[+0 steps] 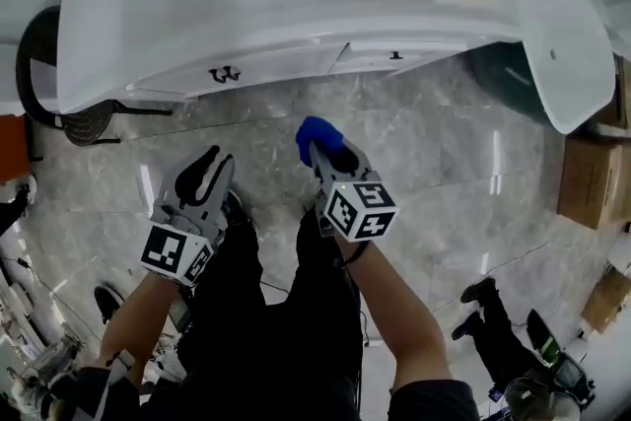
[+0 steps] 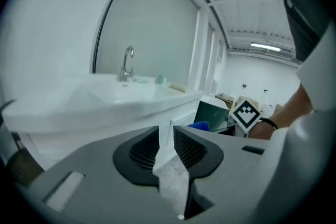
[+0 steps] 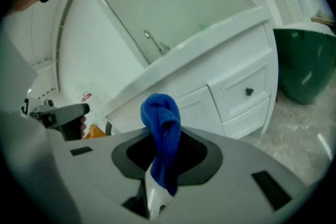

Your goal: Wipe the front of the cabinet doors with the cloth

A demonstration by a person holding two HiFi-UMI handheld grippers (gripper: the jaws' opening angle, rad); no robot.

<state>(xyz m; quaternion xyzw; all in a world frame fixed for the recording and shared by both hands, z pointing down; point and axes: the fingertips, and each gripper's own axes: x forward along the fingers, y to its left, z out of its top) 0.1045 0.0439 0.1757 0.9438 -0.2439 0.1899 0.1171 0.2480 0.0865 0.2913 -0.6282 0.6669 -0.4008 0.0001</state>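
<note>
1. We see the right gripper (image 3: 160, 165) with its jaws pinching the blue cloth (image 3: 161, 131), which stands bunched above the jaw tips.
2. In the head view the cloth (image 1: 316, 137) hangs over the grey marble floor (image 1: 454, 153), near the white cabinet doors (image 1: 266, 67) but apart from them.
3. We find the left gripper (image 2: 167, 139) with its jaws drawn almost together, only a thin slit between them and nothing in it.
4. The cabinet carries a white basin (image 2: 105, 97) with a faucet (image 2: 127, 63).
5. A green bin (image 3: 304, 63) stands beside the cabinet.
</note>
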